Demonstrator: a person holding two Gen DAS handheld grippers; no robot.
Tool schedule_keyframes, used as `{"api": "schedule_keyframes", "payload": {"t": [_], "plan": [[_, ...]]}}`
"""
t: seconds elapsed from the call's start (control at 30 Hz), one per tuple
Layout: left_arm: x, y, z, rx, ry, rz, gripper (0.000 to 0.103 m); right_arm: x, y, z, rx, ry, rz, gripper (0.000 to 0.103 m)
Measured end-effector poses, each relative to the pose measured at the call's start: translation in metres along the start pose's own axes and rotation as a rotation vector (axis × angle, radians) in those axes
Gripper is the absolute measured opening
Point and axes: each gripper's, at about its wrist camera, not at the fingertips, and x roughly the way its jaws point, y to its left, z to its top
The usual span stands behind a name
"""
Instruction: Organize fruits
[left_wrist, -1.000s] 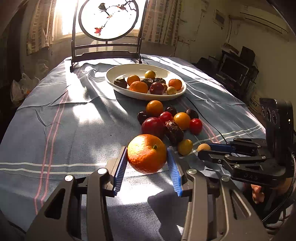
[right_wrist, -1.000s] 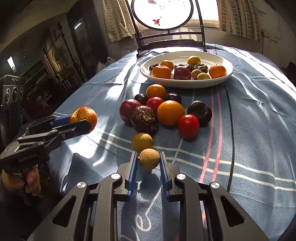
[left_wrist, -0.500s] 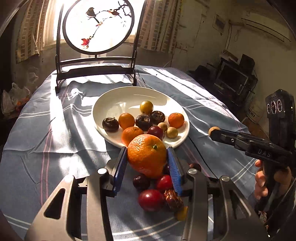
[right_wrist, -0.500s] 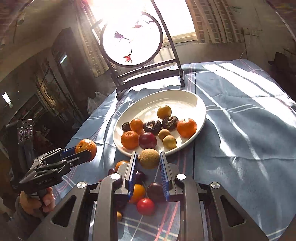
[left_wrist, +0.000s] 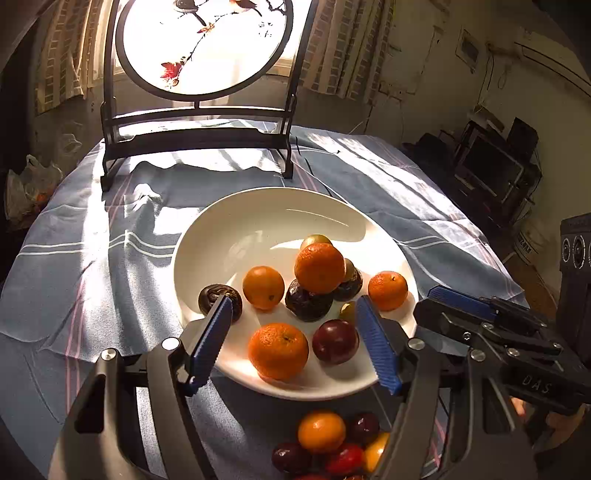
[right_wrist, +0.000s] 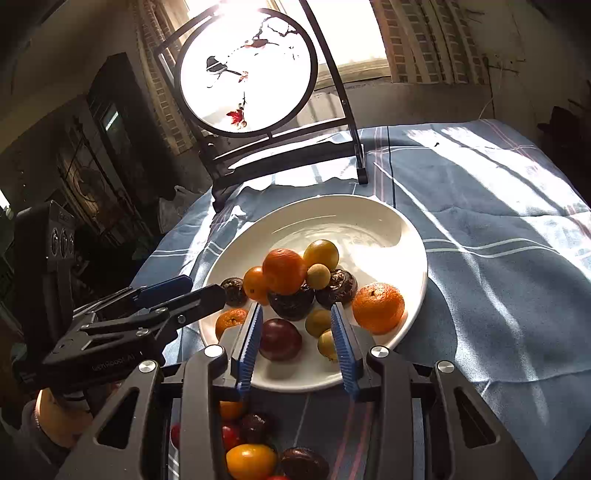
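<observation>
Both the left gripper (left_wrist: 291, 339) and the right gripper (right_wrist: 295, 341) hang spread and empty over the wide white ceramic plate (left_wrist: 236, 236). The remaining loose fruits (left_wrist: 332, 446) lie on the blue striped cloth (left_wrist: 92, 266) below and behind both claws, about equally near.

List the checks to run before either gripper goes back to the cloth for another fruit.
1. Left gripper empty, jaws spread wide: ok.
2. Right gripper empty, jaws open: ok.
3. Large orange settled: cannot tell. It sits on top of other fruit rather than on the plate floor, so it may roll.
4. Room in the plate: ok, the far half is bare.
5. Loose fruits waiting on the cloth, near side of the plate: ok.
6. Grippers apart from each other: ok, side by side over the near rim with no contact visible.
</observation>
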Motion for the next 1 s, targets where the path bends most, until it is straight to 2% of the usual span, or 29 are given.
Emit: {"api": "schedule_keyframes", "payload": {"t": [0.1,0.23,0.4,0.53,0.67,0.77,0.87,0.9,0.93,1.0], "plan": [[-0.024,0.0,-0.02,0.012,-0.006,-0.023,0.068,-0.023,0.008,-0.02,-0.03,0.003,0.024,0.039],[-0.056,-0.008,-0.061,0.106,-0.003,-0.022,0.068,-0.056,0.012,-0.058,-0.043,0.01,0.063,0.042],[-0.076,-0.008,-0.114,0.173,0.025,0.004,0.068,-0.081,0.01,-0.116,-0.033,0.033,0.089,0.042],[-0.082,-0.007,-0.144,0.196,0.03,0.056,0.068,-0.079,0.018,-0.143,-0.036,0.07,0.116,0.042],[-0.082,0.003,-0.153,0.129,0.043,0.049,0.068,-0.06,0.045,-0.151,-0.1,0.148,0.148,0.043],[-0.08,0.004,-0.155,0.119,0.049,0.046,0.067,-0.046,0.064,-0.149,-0.154,0.159,0.112,0.043],[-0.079,0.0,-0.156,0.132,0.049,0.052,0.068,-0.03,0.073,-0.147,-0.158,0.186,0.078,0.042],[-0.078,0.0,-0.155,0.133,0.05,0.053,0.068,-0.025,0.073,-0.147,-0.153,0.2,0.069,0.039],[-0.077,0.001,-0.154,0.13,0.052,0.053,0.068,-0.022,0.073,-0.148,-0.155,0.214,0.07,0.027],[-0.073,0.001,-0.152,0.125,0.059,0.053,0.068,-0.024,0.074,-0.15,-0.171,0.201,0.068,0.027]]}}
